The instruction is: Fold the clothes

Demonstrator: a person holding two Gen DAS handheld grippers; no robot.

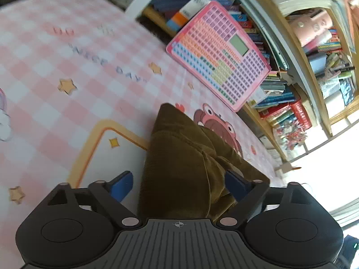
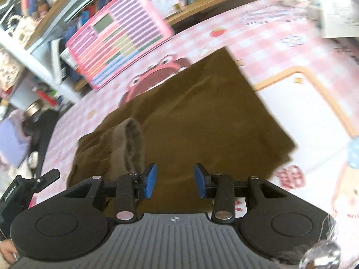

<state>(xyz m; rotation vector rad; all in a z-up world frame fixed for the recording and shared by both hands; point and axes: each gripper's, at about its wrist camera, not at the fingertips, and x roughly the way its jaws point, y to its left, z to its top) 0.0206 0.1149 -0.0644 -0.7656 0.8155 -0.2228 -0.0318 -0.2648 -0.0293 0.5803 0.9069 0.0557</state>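
Note:
An olive-brown velvety garment [image 1: 179,157] lies bunched on the pink checked cloth [image 1: 67,71]. My left gripper [image 1: 178,183] straddles its near end. The right blue pad [image 1: 235,183] is against the fabric, while the left blue pad [image 1: 121,185] stands clear of it. In the right wrist view the same garment [image 2: 202,116] is spread wider, with a grey-lined waistband [image 2: 128,143] turned up at the left. My right gripper [image 2: 175,180] hovers over it with the jaws a narrow gap apart and nothing pinched between the pads.
A pink toy keyboard tablet [image 1: 217,53] [image 2: 119,38] leans against a crowded bookshelf [image 1: 303,71] along the table's far edge. Papers [image 2: 336,11] lie at the far right corner. Dark clutter and a round metal lid [image 2: 33,109] sit off the left edge.

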